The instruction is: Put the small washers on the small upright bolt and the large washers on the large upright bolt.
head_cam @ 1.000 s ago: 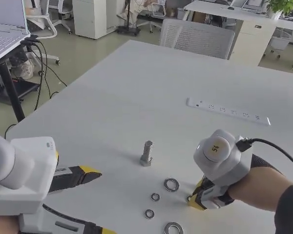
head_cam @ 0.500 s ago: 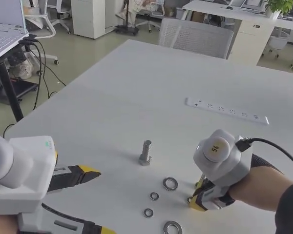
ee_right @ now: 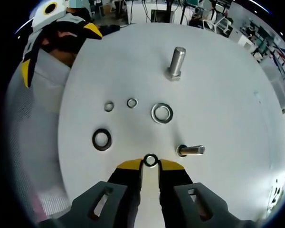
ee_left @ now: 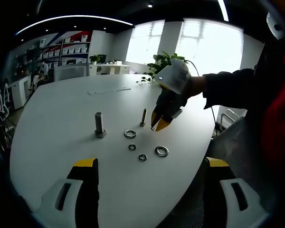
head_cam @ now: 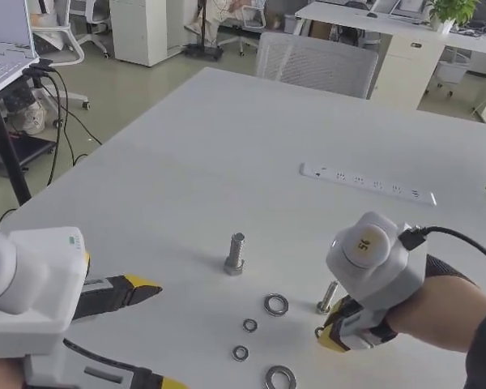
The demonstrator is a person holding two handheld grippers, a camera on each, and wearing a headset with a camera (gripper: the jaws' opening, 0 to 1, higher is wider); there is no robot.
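Observation:
The large bolt (head_cam: 236, 254) stands upright mid-table, and the small bolt (head_cam: 327, 297) stands to its right. My right gripper (head_cam: 322, 332) hovers just in front of the small bolt (ee_right: 191, 150), shut on a small washer (ee_right: 150, 160) at its tips. On the table lie a large washer (head_cam: 276, 305), two small washers (head_cam: 250, 325) (head_cam: 240, 352) and another large washer (head_cam: 280, 377). My left gripper (head_cam: 154, 336) is open at the lower left, away from the parts. Its own view shows the large bolt (ee_left: 99, 125) and the right gripper (ee_left: 160, 124).
A white power strip (head_cam: 364, 182) lies further back on the white table (head_cam: 186, 146). A grey mesh chair (head_cam: 316, 61) stands at the far edge. A laptop (head_cam: 0, 49) on a stand with hanging cables is off to the left.
The head camera has shifted a little. My right gripper has drawn slightly back toward me with the small washer, uncovering the small bolt. The left gripper stays put.

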